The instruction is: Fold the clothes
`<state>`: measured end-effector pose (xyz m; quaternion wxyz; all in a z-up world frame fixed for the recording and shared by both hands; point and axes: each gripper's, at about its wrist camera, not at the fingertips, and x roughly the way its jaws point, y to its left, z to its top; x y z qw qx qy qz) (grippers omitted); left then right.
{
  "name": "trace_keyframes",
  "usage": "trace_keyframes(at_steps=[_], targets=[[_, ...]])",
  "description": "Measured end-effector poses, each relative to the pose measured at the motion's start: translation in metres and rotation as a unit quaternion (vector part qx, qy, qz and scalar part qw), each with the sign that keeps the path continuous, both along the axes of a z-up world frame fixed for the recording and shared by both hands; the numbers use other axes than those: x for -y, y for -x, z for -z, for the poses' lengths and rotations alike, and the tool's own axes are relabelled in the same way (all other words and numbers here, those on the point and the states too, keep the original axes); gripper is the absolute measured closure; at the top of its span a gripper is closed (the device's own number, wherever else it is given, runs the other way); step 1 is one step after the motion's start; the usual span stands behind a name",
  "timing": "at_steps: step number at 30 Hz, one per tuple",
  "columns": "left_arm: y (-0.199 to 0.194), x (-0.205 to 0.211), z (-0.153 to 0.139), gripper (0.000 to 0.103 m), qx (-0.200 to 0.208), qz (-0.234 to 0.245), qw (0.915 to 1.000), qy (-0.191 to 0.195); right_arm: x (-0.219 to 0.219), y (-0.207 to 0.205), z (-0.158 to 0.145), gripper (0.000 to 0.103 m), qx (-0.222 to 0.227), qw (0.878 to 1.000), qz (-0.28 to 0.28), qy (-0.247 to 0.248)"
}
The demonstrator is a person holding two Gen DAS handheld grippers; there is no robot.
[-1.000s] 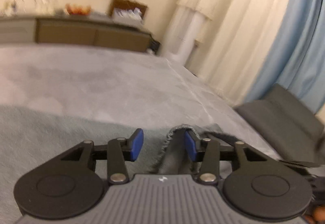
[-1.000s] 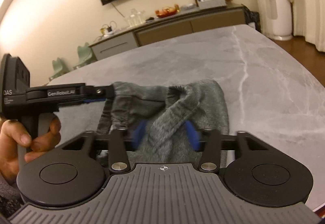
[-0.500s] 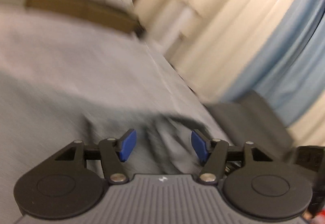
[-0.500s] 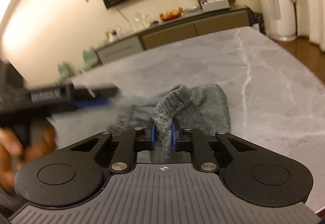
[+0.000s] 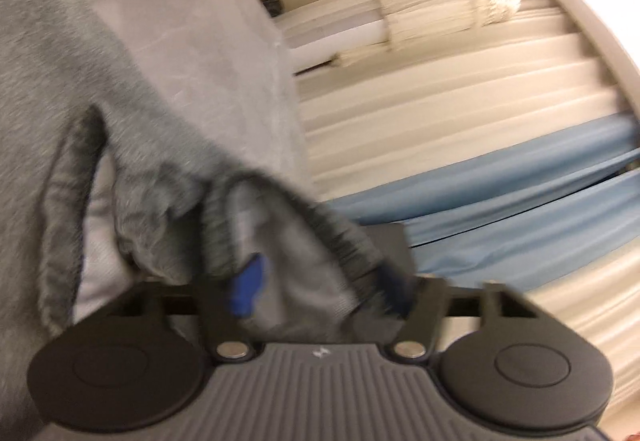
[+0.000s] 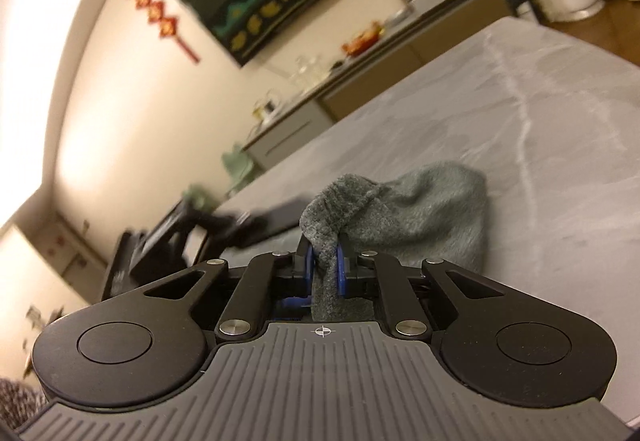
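No text, label or number is legible in either view.

Each hand-held gripper (image 6: 323, 265) has black linkages, blue pads (image 6: 341, 273), ribbed grey housing.

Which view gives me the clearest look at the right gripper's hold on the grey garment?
The right wrist view: the right gripper has its jaws shut on a raised fold of the grey garment, in sharp focus. The left wrist view is blurred and shows only cloth at the left gripper.
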<state>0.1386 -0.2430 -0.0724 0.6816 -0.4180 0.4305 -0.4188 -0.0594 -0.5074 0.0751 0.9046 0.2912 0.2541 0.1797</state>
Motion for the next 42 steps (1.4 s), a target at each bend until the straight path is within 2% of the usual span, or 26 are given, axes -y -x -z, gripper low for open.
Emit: trace_keyframes(at_steps=[4, 8, 10, 12, 16, 17, 18, 19, 20, 21, 24, 25, 26, 28, 29, 30, 32, 33, 35, 37, 38, 39, 42], targets=[[-0.001, -0.017, -0.022, 0.055, 0.055, -0.012, 0.9984, 0.002, -0.022, -0.007, -0.002, 0.091, 0.007, 0.999, -0.036, 0.035], [0.006, -0.031, -0.040, 0.053, 0.113, -0.027, 0.9925, -0.039, -0.050, -0.017, -0.003, 0.091, 0.017, 0.994, -0.074, 0.074], [0.012, -0.035, -0.039, 0.053, 0.109, -0.033, 0.9913, -0.066, -0.066, -0.023, -0.001, 0.091, 0.008, 0.990, -0.086, 0.109], [0.016, -0.036, -0.035, 0.052, 0.098, -0.030, 0.9923, -0.070, -0.074, -0.024, 0.000, 0.091, 0.003, 0.987, -0.084, 0.137], [0.018, -0.027, -0.035, 0.026, 0.083, -0.008, 0.9941, -0.070, -0.068, -0.017, -0.005, 0.091, 0.022, 0.988, -0.072, 0.133], [0.013, -0.020, -0.035, 0.026, 0.083, 0.000, 0.9939, -0.072, -0.067, -0.015, -0.006, 0.091, 0.026, 0.988, -0.074, 0.131], [0.008, -0.018, -0.037, 0.027, 0.085, -0.001, 0.9933, -0.079, -0.067, -0.014, -0.005, 0.091, 0.029, 0.988, -0.079, 0.132], [0.002, -0.013, -0.039, 0.042, 0.088, -0.009, 0.9918, -0.092, -0.068, -0.013, -0.005, 0.091, 0.030, 0.987, -0.084, 0.133], [-0.003, -0.010, -0.042, 0.070, 0.093, -0.018, 0.9902, -0.103, -0.069, -0.011, -0.004, 0.091, 0.034, 0.986, -0.088, 0.136], [-0.002, -0.013, -0.050, 0.073, 0.111, -0.027, 0.9884, -0.101, -0.069, -0.009, -0.005, 0.091, 0.041, 0.986, -0.089, 0.136], [0.013, -0.023, -0.081, 0.072, 0.189, -0.042, 0.9770, -0.090, -0.069, -0.006, -0.007, 0.091, 0.057, 0.985, -0.098, 0.128], [0.017, -0.023, -0.090, 0.070, 0.211, -0.045, 0.9707, -0.106, -0.070, -0.005, -0.008, 0.091, 0.062, 0.985, -0.101, 0.125], [0.016, -0.020, -0.092, 0.070, 0.218, -0.045, 0.9657, -0.133, -0.071, -0.005, -0.008, 0.091, 0.066, 0.985, -0.105, 0.122], [0.012, -0.016, -0.082, 0.071, 0.208, -0.053, 0.9564, -0.198, -0.081, -0.014, 0.001, 0.090, 0.036, 0.982, -0.117, 0.146], [0.012, -0.017, -0.077, 0.071, 0.202, -0.060, 0.9530, -0.218, -0.086, -0.020, 0.008, 0.079, 0.015, 0.980, -0.119, 0.160], [0.012, -0.018, -0.071, 0.071, 0.197, -0.067, 0.9492, -0.236, -0.091, -0.023, 0.013, 0.076, 0.001, 0.978, -0.117, 0.173], [0.025, -0.026, -0.072, 0.070, 0.205, -0.088, 0.9448, -0.240, -0.093, -0.021, 0.015, 0.064, 0.000, 0.975, -0.129, 0.181], [0.033, -0.030, -0.076, 0.070, 0.214, -0.097, 0.9430, -0.236, -0.094, -0.020, 0.015, 0.062, -0.001, 0.974, -0.134, 0.184], [0.049, -0.030, -0.088, 0.068, 0.249, -0.098, 0.9377, -0.222, -0.080, -0.006, 0.005, 0.061, 0.022, 0.980, -0.126, 0.155], [0.056, -0.020, -0.097, 0.068, 0.272, -0.064, 0.9350, -0.218, -0.050, 0.013, -0.010, 0.061, 0.057, 0.988, -0.097, 0.104], [0.059, -0.014, -0.100, 0.067, 0.281, -0.047, 0.9332, -0.219, -0.034, 0.017, -0.011, 0.061, 0.060, 0.993, -0.062, 0.087], [0.056, -0.007, -0.091, 0.067, 0.273, -0.030, 0.9312, -0.239, -0.018, 0.021, -0.012, 0.061, 0.061, 0.995, -0.027, 0.070], [0.046, 0.007, -0.061, 0.068, 0.239, 0.003, 0.9243, -0.297, 0.004, 0.005, 0.010, 0.059, -0.031, 0.996, 0.036, 0.070]])
